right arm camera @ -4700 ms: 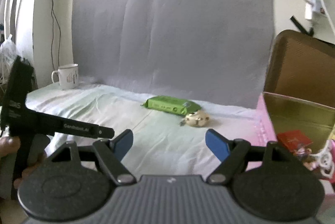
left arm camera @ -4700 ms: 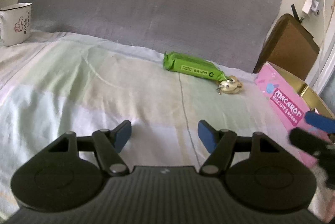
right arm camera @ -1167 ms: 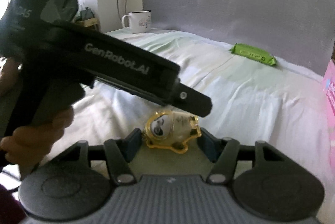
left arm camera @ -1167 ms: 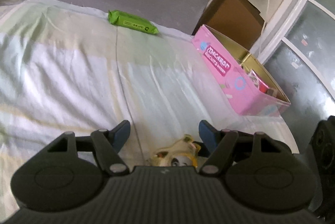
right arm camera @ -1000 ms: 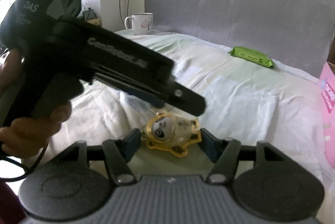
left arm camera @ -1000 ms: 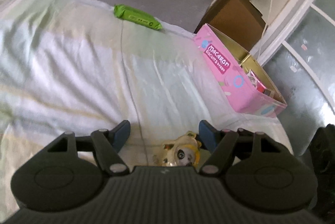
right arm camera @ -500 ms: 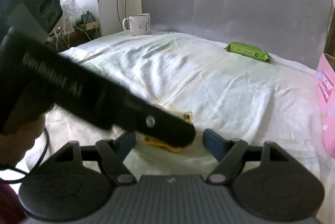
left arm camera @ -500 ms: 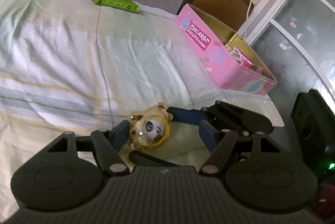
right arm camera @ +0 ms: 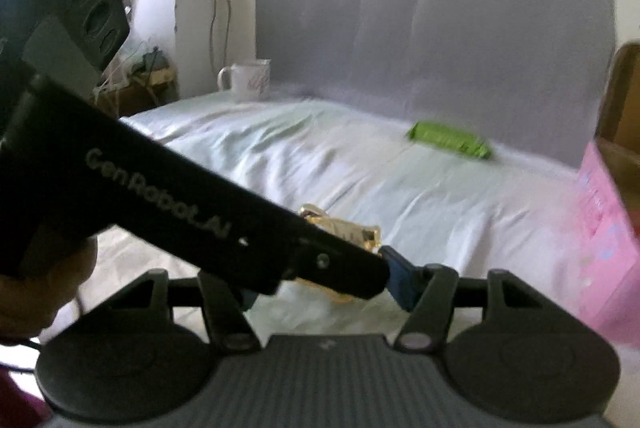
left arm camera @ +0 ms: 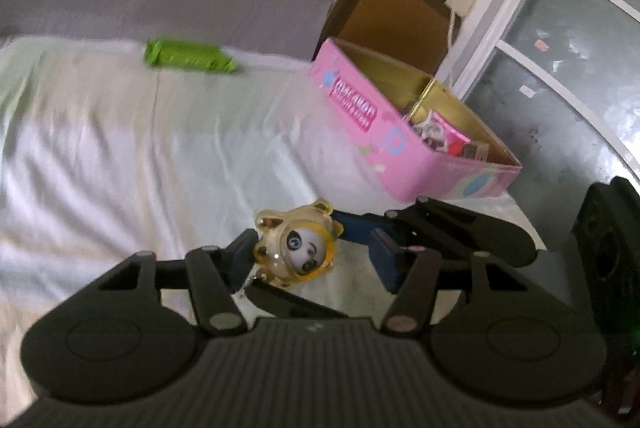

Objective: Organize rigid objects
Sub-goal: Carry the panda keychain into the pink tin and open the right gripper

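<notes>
A small yellow toy with a panda face (left arm camera: 298, 248) sits low between the fingers of my left gripper (left arm camera: 312, 258), touching the left pad, with a gap to the right pad. My left gripper is open. My right gripper (right arm camera: 324, 288) is open; its fingers (left arm camera: 352, 228) reach to the toy from the right. In the right wrist view the toy (right arm camera: 344, 228) is mostly hidden behind the left gripper's body (right arm camera: 160, 179). An open pink biscuit tin (left arm camera: 400, 143) with small items inside stands at the right.
A green packet (left arm camera: 188, 55) lies at the back of the bed near the grey backdrop. A white mug (right arm camera: 248, 79) stands at the far left corner. The tin's brown lid (left arm camera: 392, 11) is up. A window frame runs along the right.
My left gripper has swung toward the tin, with the toy now higher between its fingers. The right gripper's fingers stay close beside the toy.
</notes>
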Tool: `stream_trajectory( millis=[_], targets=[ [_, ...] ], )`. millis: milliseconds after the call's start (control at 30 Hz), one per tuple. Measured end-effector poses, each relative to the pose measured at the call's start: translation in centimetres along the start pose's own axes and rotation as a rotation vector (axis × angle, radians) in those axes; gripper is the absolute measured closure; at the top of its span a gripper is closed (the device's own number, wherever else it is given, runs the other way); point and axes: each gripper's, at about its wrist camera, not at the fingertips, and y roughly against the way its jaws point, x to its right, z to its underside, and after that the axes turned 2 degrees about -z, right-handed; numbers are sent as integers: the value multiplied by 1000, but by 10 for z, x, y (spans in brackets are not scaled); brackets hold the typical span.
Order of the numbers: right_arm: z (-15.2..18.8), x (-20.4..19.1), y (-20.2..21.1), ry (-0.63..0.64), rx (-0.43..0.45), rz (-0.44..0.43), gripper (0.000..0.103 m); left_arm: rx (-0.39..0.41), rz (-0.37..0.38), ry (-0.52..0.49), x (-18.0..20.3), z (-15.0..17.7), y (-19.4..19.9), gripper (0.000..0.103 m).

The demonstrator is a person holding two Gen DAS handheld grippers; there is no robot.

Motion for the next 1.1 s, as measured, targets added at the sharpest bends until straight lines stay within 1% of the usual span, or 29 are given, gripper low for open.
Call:
stream_trajectory(
  millis=[100, 300, 633, 733, 800, 967, 1100],
  targets=[
    [-6, 6, 6, -2, 32, 35, 43, 20, 12, -32, 8, -11, -3, 40],
    [-13, 18, 18, -2, 71, 98, 43, 41, 27, -98, 27, -26, -13, 40],
    [-17, 44, 33, -14, 116, 184, 42, 58, 62, -157, 54, -49, -32, 40],
    [-20, 57, 37, -21, 133, 212, 42, 65, 73, -182, 66, -58, -40, 40],
    [-22, 65, 33, -26, 142, 233, 42, 65, 85, -194, 74, -65, -47, 40],
    [-21, 88, 46, -48, 168, 292, 42, 64, 118, -233, 97, -78, -64, 41],
    [-18, 115, 57, -74, 188, 332, 42, 62, 150, -251, 116, -85, -80, 41]
  ],
)
